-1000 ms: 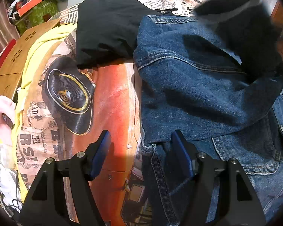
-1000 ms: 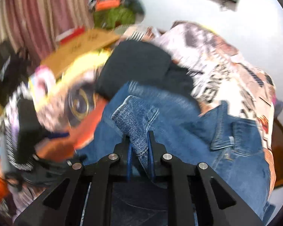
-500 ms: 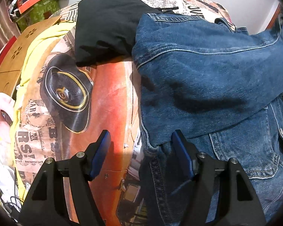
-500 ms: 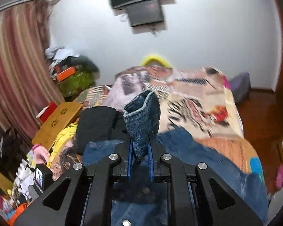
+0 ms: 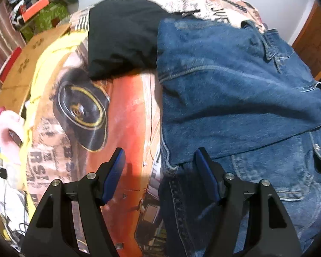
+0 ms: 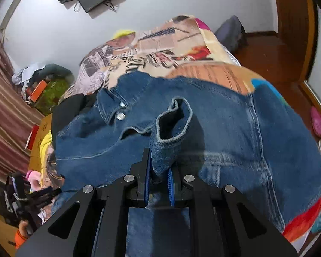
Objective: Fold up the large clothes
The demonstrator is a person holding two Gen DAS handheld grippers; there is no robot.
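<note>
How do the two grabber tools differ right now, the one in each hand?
The left gripper has its fingers spread wide and holds nothing; the right gripper has its fingers pinched on the cuff of the denim jacket. The left one hovers at the jacket's edge, partly over the printed bedspread; the right one is above the jacket's middle. Both have black frames and blue pads.
</note>
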